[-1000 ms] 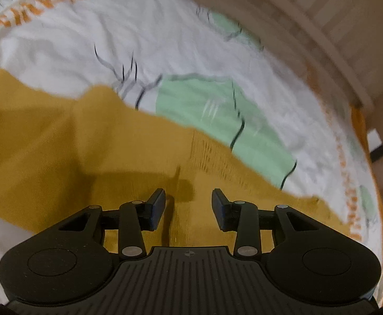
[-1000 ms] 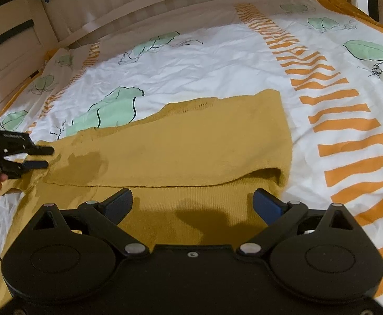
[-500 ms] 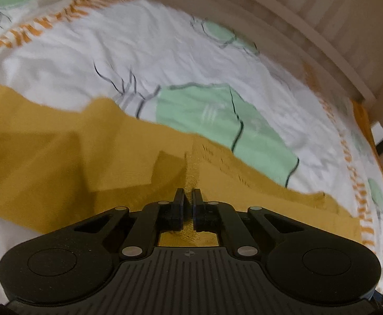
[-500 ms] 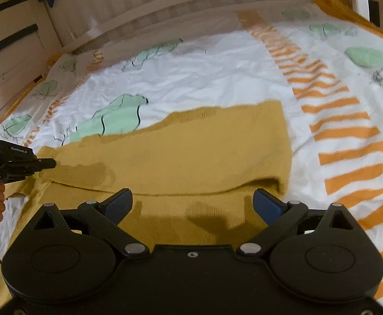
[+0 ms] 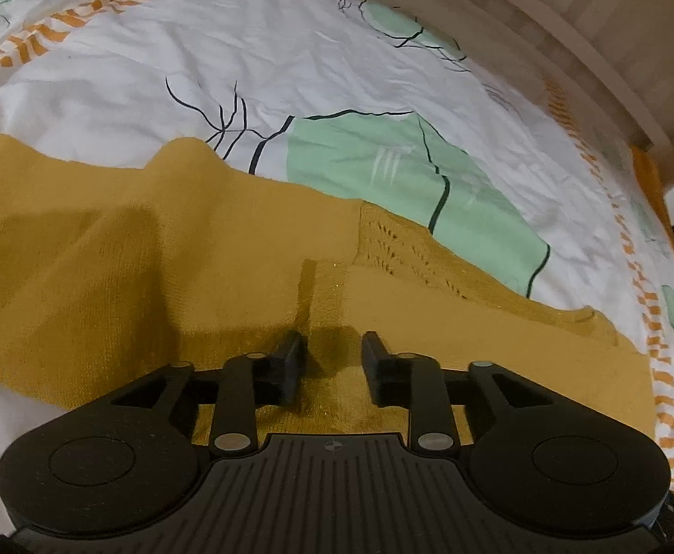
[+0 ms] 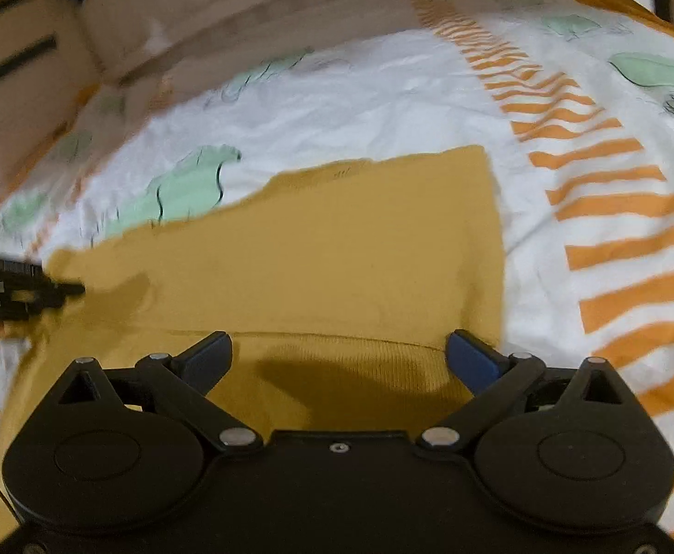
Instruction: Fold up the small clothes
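Mustard-yellow knitwear, a sweater (image 6: 318, 249), lies spread on the bed, on a white sheet (image 5: 253, 46) printed with green leaves and orange stripes. Seen from the right wrist, the sweater is folded over itself, with one layer lying across the ribbed hem (image 6: 337, 369) nearest us, and its right edge running straight beside the orange stripes (image 6: 623, 212). A wooden bed rail (image 5: 567, 32) curves behind the sheet.

We hold our left gripper (image 5: 332, 346) low over the sweater near the patch of openwork knit (image 5: 392, 244). Its jaws have just been opening and now stand partly apart, with bare fabric lying flat below the gap and neither pad pressing on it. From the right wrist we see that same gripper (image 6: 66, 288) at the far left, its tip at the sweater's left edge; that part of the view is blurred, so we cannot tell whether it touches the cloth.

Our right gripper (image 6: 339, 351) stands wide open above the hem, both blue-tipped fingers (image 6: 468, 353) clear of the fabric, with its shadow falling on the ribbing between them.
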### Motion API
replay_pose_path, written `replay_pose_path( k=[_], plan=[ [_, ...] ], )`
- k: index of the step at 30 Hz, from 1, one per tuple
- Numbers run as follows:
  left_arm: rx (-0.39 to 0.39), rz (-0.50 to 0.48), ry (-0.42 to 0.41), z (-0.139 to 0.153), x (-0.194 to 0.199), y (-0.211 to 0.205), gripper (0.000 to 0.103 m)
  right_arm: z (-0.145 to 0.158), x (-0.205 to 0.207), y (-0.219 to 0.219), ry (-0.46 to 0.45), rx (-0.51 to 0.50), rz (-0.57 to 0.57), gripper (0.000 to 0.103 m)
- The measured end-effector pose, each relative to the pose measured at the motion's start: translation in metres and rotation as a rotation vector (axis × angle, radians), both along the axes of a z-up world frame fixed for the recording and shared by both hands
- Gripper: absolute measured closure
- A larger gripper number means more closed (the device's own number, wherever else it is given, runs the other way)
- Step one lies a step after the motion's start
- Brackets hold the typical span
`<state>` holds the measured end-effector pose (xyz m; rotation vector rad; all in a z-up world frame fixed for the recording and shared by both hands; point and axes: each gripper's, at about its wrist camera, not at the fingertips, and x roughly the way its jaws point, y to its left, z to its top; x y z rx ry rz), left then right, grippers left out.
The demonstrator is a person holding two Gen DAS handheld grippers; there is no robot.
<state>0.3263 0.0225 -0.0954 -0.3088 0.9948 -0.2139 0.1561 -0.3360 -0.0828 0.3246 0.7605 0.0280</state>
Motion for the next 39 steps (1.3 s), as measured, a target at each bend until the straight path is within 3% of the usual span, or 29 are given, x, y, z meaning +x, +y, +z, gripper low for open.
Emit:
replay_pose_path(
  k=[5,11,14,17,25,30,35,39],
  plan=[
    [-0.023,-0.005,-0.004,0.013,-0.01,0.013,0.072,0.018,-0.006,0.003,-0.05,0.019,0.003,0.003],
    [-0.053,0.139,-0.121,0.047,-0.032,0.071,0.068,0.026,-0.012,0.016,-0.1,0.009,0.049,0.001],
    [-0.017,0.23,-0.174,0.06,-0.039,0.105,0.06,0.023,-0.014,0.03,-0.101,-0.002,0.096,0.001],
    [0.022,0.265,-0.182,0.066,-0.042,0.137,0.058,0.022,-0.018,0.046,-0.096,-0.004,0.118,0.001],
    [0.027,0.41,-0.191,0.063,-0.058,0.219,0.057,0.032,-0.025,0.089,-0.083,0.001,0.135,0.001],
    [-0.008,0.504,-0.191,0.06,-0.06,0.261,0.057,0.04,-0.02,0.125,-0.101,0.042,0.14,0.0],
    [-0.026,0.59,-0.184,0.05,-0.061,0.297,0.057,0.042,-0.011,0.172,-0.104,0.028,0.214,0.0],
    [-0.086,0.633,-0.188,0.04,-0.062,0.32,0.056,0.038,-0.006,0.202,-0.098,0.027,0.266,0.0]
  ],
)
